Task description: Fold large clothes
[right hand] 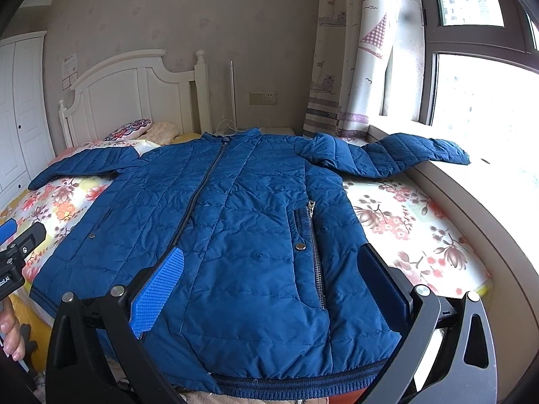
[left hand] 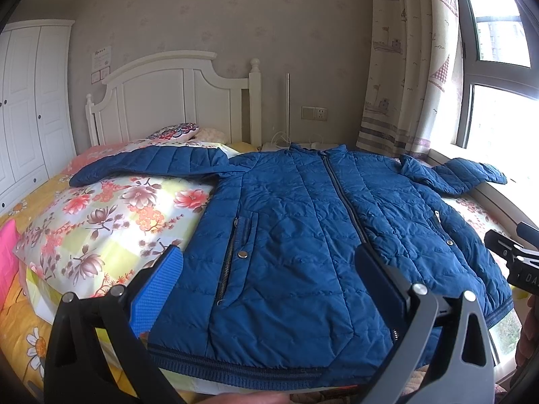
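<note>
Across a bed with a yellow sheet and a floral quilt lies a large blue quilted jacket, front side up, zipped shut along a dark centre zipper. Its ribbed hem is nearest the viewer and its collar points toward the white headboard. One sleeve stretches out to the left over the quilt; the other sleeve reaches right and rests on the window ledge. Each side of the chest has a zipped pocket with a metal snap. The left gripper hovers above the lower left part of the jacket, its two fingers spread wide apart with nothing between them; one finger shows a blue textured pad. The right gripper hovers above the lower right part, likewise spread wide and holding nothing, with the right pocket zipper visible between its fingers. A hand shows at the left edge of the right wrist view. Behind the bed stand a patterned pillow, a wall socket, a curtain printed with boats, and a white wardrobe at far left.
</note>
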Tool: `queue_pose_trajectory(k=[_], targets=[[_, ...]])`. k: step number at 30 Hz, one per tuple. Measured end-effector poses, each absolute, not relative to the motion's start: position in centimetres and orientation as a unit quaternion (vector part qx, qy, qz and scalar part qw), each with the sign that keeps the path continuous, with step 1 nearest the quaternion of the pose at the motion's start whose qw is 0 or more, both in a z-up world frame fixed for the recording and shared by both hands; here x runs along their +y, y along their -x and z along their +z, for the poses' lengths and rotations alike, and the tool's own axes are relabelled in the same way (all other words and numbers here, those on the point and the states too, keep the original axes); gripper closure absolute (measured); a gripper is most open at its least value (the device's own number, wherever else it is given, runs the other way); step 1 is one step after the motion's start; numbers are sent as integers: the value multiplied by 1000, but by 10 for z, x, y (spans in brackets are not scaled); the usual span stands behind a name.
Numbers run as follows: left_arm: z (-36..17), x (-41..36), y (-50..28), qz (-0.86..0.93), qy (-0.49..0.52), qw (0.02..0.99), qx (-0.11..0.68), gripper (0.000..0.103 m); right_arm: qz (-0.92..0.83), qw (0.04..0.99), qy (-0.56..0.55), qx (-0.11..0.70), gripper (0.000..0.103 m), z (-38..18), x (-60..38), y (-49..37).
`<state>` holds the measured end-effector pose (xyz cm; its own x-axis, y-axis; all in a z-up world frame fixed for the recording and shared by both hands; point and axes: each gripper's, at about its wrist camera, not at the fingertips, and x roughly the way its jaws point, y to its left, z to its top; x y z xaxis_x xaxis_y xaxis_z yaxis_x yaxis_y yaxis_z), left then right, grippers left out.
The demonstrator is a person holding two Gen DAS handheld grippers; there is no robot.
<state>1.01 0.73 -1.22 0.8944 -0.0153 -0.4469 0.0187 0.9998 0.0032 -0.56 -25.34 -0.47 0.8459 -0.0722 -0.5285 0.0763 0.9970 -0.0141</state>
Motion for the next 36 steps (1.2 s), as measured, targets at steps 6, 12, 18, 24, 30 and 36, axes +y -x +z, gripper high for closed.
queue_pose_trajectory(k=[6, 12, 18, 24, 30, 36], targets=[[-12, 7, -11, -9, -4, 973, 230, 2, -38, 961, -4, 274, 4, -5, -253, 6], [-12, 6, -11, -9, -4, 973, 230, 2, -38, 961, -4, 275, 4, -5, -253, 6], [-11, 6, -11, -9, -4, 973, 230, 2, -37, 961, -5, 275, 4, -5, -254, 6], [-11, 6, -11, -9, -4, 973, 230, 2, -36, 961, -5, 275, 4, -6, -253, 7], [-12, 5, -10, -9, -4, 973, 230, 2, -35, 961, -5, 275, 4, -7, -252, 7], [-13, 4, -11, -10, -4, 973, 231, 2, -33, 961, -9, 276, 4, -9, -253, 6]])
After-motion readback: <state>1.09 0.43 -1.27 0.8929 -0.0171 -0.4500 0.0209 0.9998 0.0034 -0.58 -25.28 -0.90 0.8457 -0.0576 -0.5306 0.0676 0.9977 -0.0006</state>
